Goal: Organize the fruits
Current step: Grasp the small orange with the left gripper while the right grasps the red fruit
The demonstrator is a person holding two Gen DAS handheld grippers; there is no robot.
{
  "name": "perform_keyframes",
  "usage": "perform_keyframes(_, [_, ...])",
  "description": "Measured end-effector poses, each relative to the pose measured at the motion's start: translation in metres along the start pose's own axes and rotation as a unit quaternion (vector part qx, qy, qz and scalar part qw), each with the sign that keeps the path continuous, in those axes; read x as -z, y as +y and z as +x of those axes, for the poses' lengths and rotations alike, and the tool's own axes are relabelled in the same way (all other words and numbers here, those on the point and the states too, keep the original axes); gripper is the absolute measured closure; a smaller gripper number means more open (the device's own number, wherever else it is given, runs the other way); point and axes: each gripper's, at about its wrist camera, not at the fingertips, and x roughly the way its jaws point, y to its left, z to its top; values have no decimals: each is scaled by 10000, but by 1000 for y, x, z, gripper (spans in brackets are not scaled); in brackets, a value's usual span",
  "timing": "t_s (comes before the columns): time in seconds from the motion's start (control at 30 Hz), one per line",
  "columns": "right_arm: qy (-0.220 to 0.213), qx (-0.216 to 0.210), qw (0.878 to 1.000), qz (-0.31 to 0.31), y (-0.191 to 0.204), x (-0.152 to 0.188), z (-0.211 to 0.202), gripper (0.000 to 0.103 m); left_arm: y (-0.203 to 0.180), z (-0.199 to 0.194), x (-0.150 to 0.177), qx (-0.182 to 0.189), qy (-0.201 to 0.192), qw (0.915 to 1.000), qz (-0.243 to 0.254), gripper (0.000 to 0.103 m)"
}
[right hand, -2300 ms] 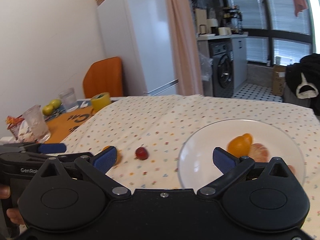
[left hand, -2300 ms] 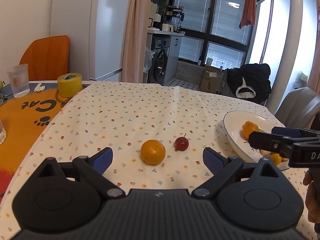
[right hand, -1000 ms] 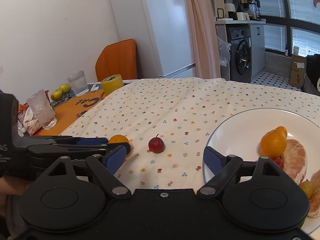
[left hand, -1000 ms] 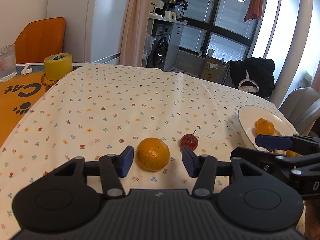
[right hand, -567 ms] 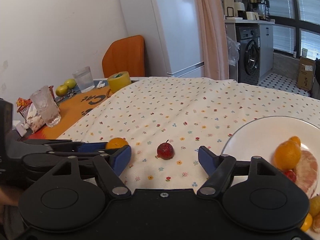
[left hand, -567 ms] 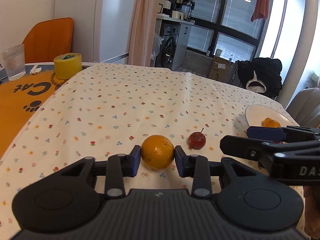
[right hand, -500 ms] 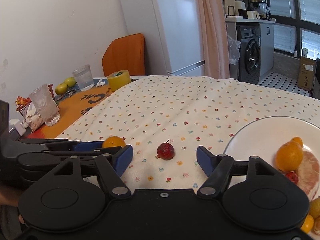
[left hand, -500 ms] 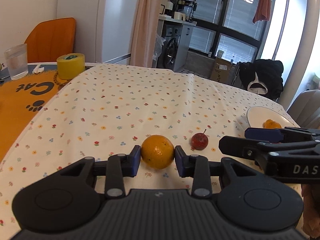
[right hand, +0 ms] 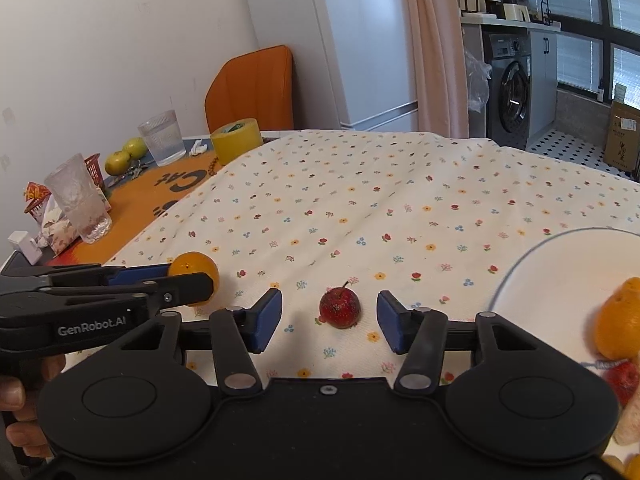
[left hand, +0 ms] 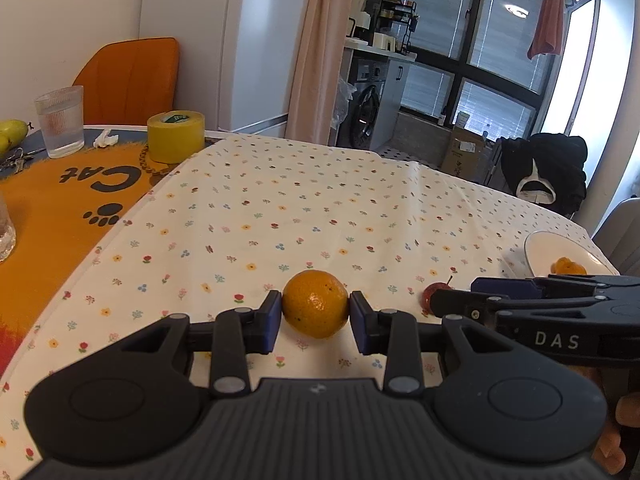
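Two tools work side by side: left tool (left hand: 316, 316) clamps the orange (left hand: 315, 304); right tool (right hand: 329, 322), wide, straddles the red fruit (right hand: 340, 307) directly ahead.

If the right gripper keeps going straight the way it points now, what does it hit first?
Probably the small red fruit: it sits on the tablecloth centred just ahead of the open right gripper, neither finger touching it. Beyond it is only bare cloth, though depth is hard to judge.

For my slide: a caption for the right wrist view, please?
Open right gripper framing a small red fruit.
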Motion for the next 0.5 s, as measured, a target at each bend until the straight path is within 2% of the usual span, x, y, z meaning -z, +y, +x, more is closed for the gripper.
perform_keyframes(0.1, [60, 93, 9999, -71, 3, -1, 7, 52, 2, 2, -1, -27, 2, 10000, -17, 68])
perform_keyframes(0.27, [244, 180, 9995, -97, 3, 0, 18, 79, 3, -1, -4, -12, -67, 10000, -31, 68])
perform_keyframes(0.5, [207, 220, 9995, -83, 2, 3, 7, 80, -1, -4, -3, 85, -74, 9999, -14, 68])
